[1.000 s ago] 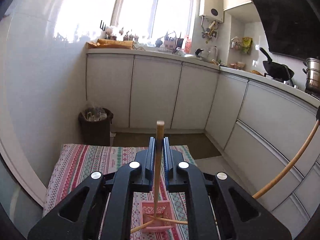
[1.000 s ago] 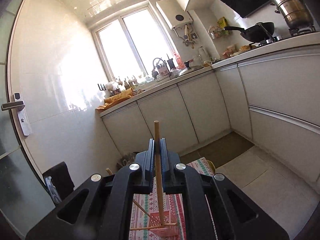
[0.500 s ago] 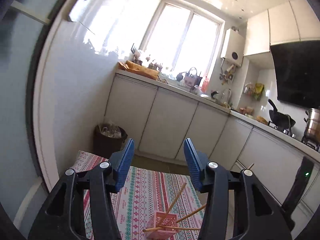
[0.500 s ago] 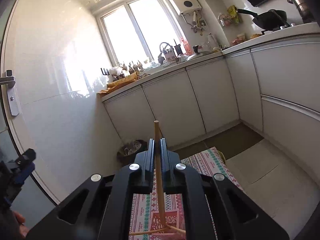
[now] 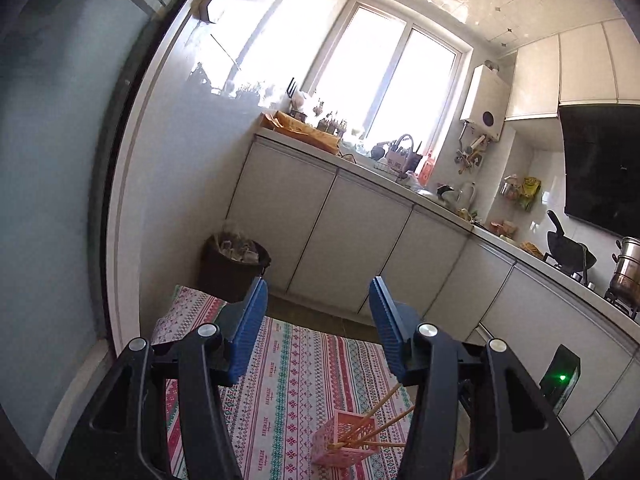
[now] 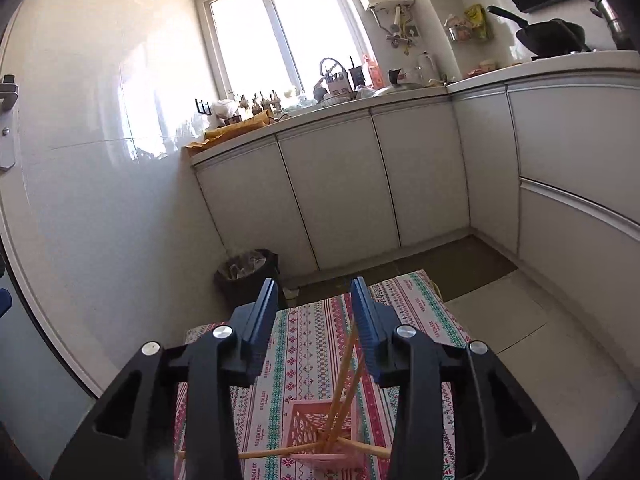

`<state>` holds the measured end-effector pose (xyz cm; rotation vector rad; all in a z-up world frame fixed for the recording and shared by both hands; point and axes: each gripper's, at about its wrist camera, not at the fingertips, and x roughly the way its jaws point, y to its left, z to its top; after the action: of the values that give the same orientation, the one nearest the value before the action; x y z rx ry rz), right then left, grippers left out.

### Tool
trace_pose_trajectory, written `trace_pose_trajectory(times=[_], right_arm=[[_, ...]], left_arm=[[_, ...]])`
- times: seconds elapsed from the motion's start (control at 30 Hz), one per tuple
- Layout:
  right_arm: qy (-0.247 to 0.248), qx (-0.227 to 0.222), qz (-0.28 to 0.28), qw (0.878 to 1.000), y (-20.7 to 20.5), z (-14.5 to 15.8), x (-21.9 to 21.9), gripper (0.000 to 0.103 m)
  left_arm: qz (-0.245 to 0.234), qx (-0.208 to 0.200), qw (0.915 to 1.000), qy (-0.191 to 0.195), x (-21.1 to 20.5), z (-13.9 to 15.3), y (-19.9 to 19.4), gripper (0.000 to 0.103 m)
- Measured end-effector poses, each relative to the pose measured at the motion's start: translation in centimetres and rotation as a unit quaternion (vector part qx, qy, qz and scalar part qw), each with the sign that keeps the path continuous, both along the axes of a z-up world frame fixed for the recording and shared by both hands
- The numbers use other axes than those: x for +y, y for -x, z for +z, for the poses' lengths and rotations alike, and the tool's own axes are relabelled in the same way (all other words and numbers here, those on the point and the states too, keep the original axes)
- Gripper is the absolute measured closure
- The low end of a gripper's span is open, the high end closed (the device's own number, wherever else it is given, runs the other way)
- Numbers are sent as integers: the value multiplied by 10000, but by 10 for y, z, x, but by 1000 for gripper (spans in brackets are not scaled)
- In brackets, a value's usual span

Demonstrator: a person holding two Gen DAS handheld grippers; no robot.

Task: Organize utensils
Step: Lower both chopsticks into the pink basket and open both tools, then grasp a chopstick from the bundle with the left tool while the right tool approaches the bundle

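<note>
A small pink lattice basket (image 5: 342,442) stands on a striped patterned tablecloth (image 5: 288,368). Several wooden chopsticks (image 5: 380,406) lean in it, and some lie across its rim. In the right wrist view the basket (image 6: 320,430) sits below the fingers, with chopsticks (image 6: 347,364) rising out of it. My left gripper (image 5: 316,334) is open and empty, above and left of the basket. My right gripper (image 6: 314,320) is open and empty, above the basket.
A dark waste bin (image 5: 234,264) stands past the table's far edge by white cabinets (image 5: 348,240). A tiled wall runs along the left. A device with a green light (image 5: 560,378) shows at the right. The counter holds kitchenware, a wok (image 5: 568,246) and a pot.
Both grippers held a chopstick a second ago. The left one opened first and rose back. The right one has now opened, and its chopstick stands in the basket.
</note>
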<state>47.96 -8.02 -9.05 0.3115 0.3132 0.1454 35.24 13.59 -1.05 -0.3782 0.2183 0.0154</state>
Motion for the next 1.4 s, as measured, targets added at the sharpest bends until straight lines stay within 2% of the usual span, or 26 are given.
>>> trace_pose_trajectory(times=[0.1, 0.17, 0.3, 0.37, 0.4, 0.5, 0.57, 0.63, 0.7, 0.8, 0.87, 0.9, 1.1, 1.2, 1.3, 1.37, 1.4], right_arm=[[28, -173, -144, 9997, 10, 11, -6, 49], [99, -273, -244, 9993, 18, 19, -10, 48], [163, -460, -477, 9977, 47, 34, -28, 46], [88, -497, -607, 9969, 68, 37, -41, 36], [56, -473, -677, 9966, 79, 37, -47, 35], [72, -262, -761, 9967, 112, 26, -63, 28], [150, -41, -796, 9967, 135, 12, -72, 13], [393, 231, -949, 9944, 157, -3, -76, 6], [710, 519, -1133, 9897, 180, -22, -80, 6], [763, 1109, -1171, 9840, 202, -53, -87, 6], [677, 1637, -918, 9799, 208, -74, -92, 6], [652, 1777, -855, 9782, 210, -82, -94, 6], [492, 2084, -990, 9718, 225, -113, -111, 6], [506, 2283, -914, 9680, 226, -123, -113, 6], [553, 2458, -835, 9641, 223, -129, -114, 6], [533, 2523, -802, 9628, 224, -131, -115, 6], [526, 2563, -802, 9618, 224, -131, -116, 6]], left_arm=[[17, -28, 10000, 16, 3, 2, 3, 52], [-16, -36, 10000, 6, 2, 4, 5, 44], [-236, 57, 9996, -175, -9, 7, 7, 42], [-450, 144, 9985, -282, -19, 8, 8, 40], [-558, 211, 9976, -353, -24, 8, 8, 37], [-1035, 476, 9915, -620, -46, 4, 9, 28], [-1399, 808, 9819, -986, -65, -5, 7, 19], [-1732, 1068, 9683, -1452, -89, -22, 12, 18], [-2067, 1394, 9536, -1690, -109, -50, 19, 11], [-2737, 2118, 9206, -1808, -135, -97, 18, 9], [-3119, 2593, 8929, -1956, -153, -124, 12, 9], [-3235, 2743, 8822, -2044, -160, -135, 10, 9], [-3713, 3303, 8366, -2307, -190, -188, 1, 8], [-3907, 3560, 8057, -2672, -206, -212, -7, 12], [-4046, 3767, 7768, -3017, -221, -232, -11, 23], [-4126, 3915, 7573, -3208, -229, -245, -17, 37], [-4161, 3976, 7481, -3304, -231, -251, -20, 39]])
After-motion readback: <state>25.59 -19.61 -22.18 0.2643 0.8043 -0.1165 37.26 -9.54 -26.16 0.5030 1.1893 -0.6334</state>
